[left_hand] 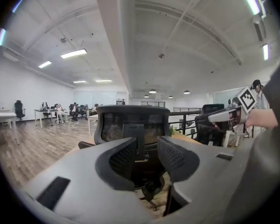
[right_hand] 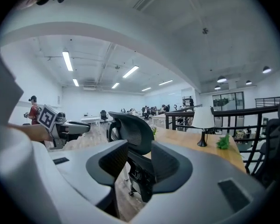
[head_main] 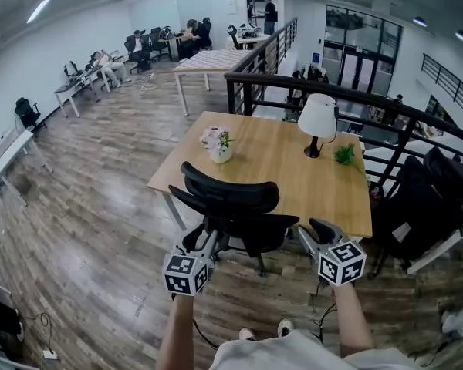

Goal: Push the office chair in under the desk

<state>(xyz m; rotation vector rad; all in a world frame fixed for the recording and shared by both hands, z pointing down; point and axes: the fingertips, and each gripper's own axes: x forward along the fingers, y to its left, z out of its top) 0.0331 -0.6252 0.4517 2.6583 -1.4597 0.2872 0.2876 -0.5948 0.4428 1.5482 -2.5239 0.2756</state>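
A black mesh office chair [head_main: 235, 206] stands at the near edge of the wooden desk [head_main: 278, 177], its back towards me and its seat partly under the top. My left gripper [head_main: 207, 243] is just behind the chair's left side and my right gripper [head_main: 312, 233] just behind its right side. In the left gripper view the jaws of the left gripper [left_hand: 147, 158] stand open, and the chair's back [left_hand: 130, 121] shows beyond the gap. The right gripper [right_hand: 140, 164] is open too, with the chair [right_hand: 130, 132] beyond it. Neither holds anything.
On the desk are a white lamp [head_main: 318, 122], a small flower pot [head_main: 220, 148] and a green plant [head_main: 344, 155]. A black railing [head_main: 309, 91] runs behind the desk. Another dark chair [head_main: 420, 199] stands to the right. People sit at far desks [head_main: 112, 66]. The floor is wood.
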